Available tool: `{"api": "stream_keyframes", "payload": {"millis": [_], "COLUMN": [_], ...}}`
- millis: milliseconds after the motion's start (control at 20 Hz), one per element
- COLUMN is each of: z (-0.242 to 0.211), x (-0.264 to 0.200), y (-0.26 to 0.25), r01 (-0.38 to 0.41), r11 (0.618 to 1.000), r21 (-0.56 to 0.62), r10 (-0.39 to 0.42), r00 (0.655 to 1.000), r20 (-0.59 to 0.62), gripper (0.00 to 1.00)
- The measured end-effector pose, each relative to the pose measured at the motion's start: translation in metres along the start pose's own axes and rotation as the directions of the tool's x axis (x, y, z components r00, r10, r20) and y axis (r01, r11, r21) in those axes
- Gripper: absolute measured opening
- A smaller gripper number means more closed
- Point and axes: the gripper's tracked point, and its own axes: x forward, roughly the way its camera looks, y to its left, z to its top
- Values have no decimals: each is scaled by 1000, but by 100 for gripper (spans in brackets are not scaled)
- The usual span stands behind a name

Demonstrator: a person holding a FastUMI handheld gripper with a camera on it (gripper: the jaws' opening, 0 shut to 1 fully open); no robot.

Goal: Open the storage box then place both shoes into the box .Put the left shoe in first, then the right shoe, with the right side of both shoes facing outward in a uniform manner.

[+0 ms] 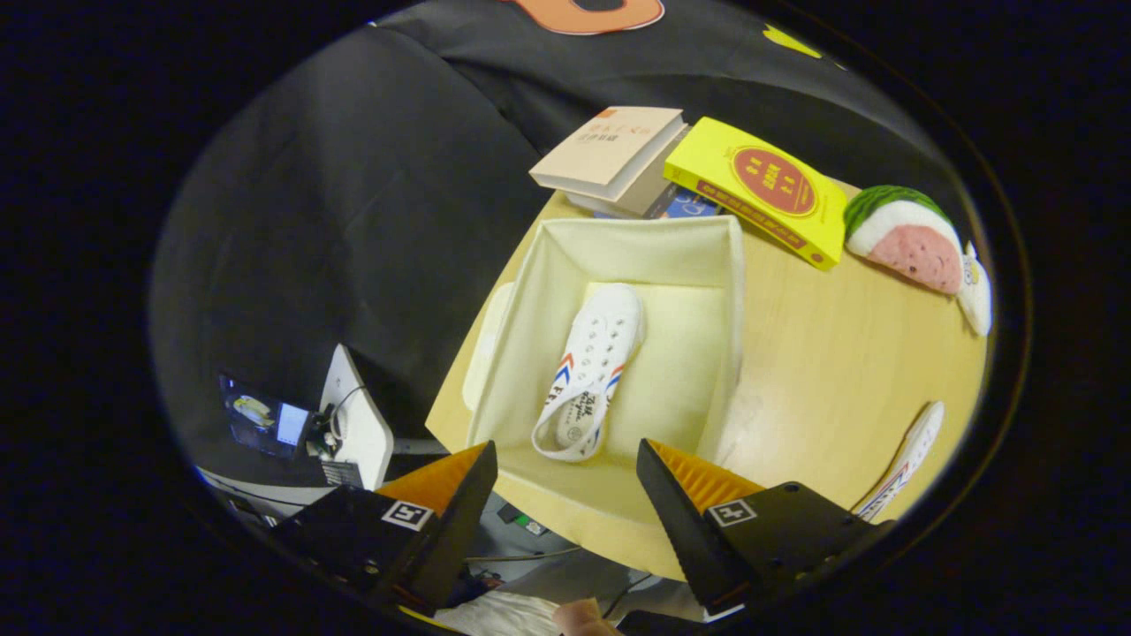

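cream storage box (565, 256) on a pale wood table (839, 371), white shoe (590, 367) with red and blue stripes inside it, second white shoe (908, 455) striped the same, bright yellow book (760, 190) with a red circle, beige book (610, 146), pink, white and green watermelon slice toy (903, 237)

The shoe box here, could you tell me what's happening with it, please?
A person's handheld gripper hangs open above the near edge of the open box, holding nothing. One shoe already lies inside the box. The second shoe is still on the table, beside the box, so it goes in next.
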Motion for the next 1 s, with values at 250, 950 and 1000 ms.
{"api": "stream_keyframes", "payload": {"millis": [250, 950, 1000], "z": [-33, -149, -157], "x": [-60, -100, -95], "y": [-86, -394, -406], "r01": [76, 387, 400], "r11": [996, 878, 866], "r21": [44, 282, 299], "r10": [-79, -379, -385], "r00": [995, 921, 916], "r20": [60, -85, -110], "gripper": [96, 96, 96]}}
